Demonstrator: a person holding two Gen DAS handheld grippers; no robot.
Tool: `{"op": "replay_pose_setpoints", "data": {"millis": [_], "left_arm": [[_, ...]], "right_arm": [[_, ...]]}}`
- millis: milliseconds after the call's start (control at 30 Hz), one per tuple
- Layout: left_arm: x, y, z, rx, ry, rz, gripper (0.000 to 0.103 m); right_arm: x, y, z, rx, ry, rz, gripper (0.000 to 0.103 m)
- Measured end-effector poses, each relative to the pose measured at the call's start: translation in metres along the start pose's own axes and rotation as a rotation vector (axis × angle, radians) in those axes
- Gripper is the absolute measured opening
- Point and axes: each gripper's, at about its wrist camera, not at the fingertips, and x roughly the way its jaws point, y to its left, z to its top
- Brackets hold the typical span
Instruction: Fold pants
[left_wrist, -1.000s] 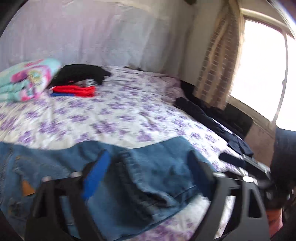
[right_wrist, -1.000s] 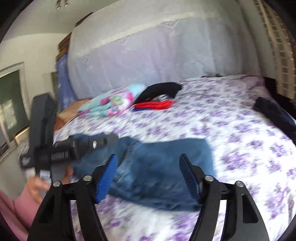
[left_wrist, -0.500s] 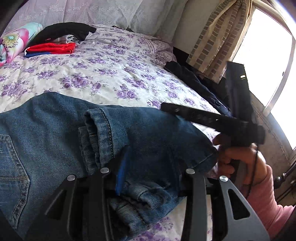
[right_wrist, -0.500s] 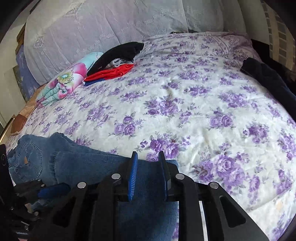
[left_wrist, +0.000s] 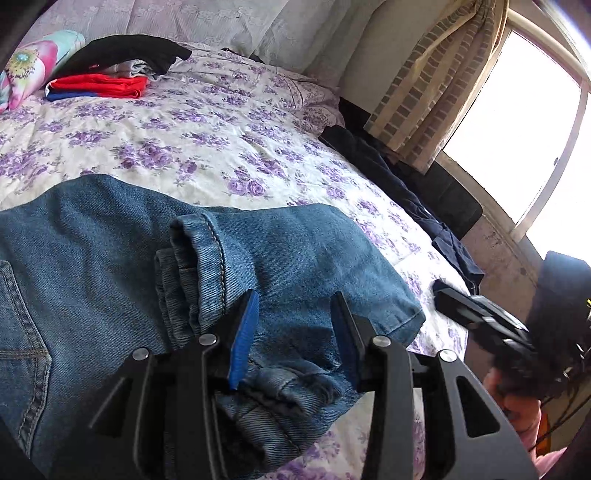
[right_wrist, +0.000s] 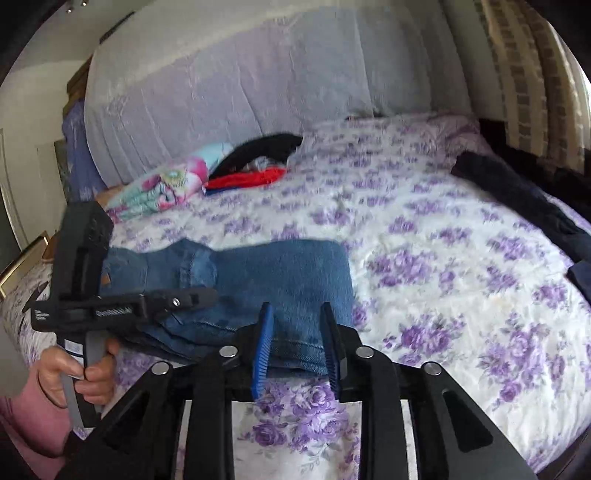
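Both grippers apart, holding nothing. Left gripper (left_wrist: 291, 325) over folded jeans (left_wrist: 110, 258) on bed (left_wrist: 221, 147); right gripper (right_wrist: 297, 347) at jeans' 6 o'clock edge.

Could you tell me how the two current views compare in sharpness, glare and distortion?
Left wrist view: sharp, denim weave of the jeans crisp, but the window is blown out white. Right wrist view: motion-blurred throughout, no glare. Both show fisheye bending and dark corners.
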Motion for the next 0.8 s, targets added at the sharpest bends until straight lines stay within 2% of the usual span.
{"op": "replay_pose_setpoints", "data": {"millis": [67,100,233,333,467,500,567,633,733,800], "left_arm": [[0.0,0.0,0.0,0.002,0.0,0.003,0.039],[0.0,0.0,0.0,0.004,0.0,0.004,0.039],[0.0,0.0,0.0,0.003,-0.001,0.003,0.039],[0.0,0.0,-0.001,0.004,0.0,0.004,0.039],[0.0,0.0,-0.001,0.003,0.0,0.001,0.039],[0.0,0.0,-0.001,0.005,0.0,0.001,0.039],[0.0,0.0,-0.001,0.008,0.001,-0.001,0.039],[-0.001,0.0,-0.001,0.01,0.002,-0.003,0.039],[-0.001,-0.001,-0.001,0.006,0.002,-0.003,0.039],[0.0,-0.001,-0.001,0.004,0.002,-0.005,0.039]], "right_arm": [[-0.009,0.013,-0.004,-0.042,-0.022,-0.024,0.064],[-0.008,0.021,-0.009,-0.084,-0.016,-0.052,0.068],[0.017,0.053,-0.033,-0.266,0.058,-0.177,0.07],[0.034,0.057,-0.038,-0.319,0.064,-0.276,0.07],[0.034,0.037,-0.028,-0.195,0.023,-0.251,0.074],[0.034,0.031,-0.027,-0.163,0.017,-0.254,0.077],[0.034,0.018,-0.027,-0.103,0.026,-0.28,0.082],[0.034,0.011,-0.031,-0.043,0.034,-0.271,0.083],[0.031,0.024,-0.034,-0.053,0.002,-0.33,0.082],[0.031,0.036,-0.033,-0.097,-0.015,-0.295,0.082]]}}
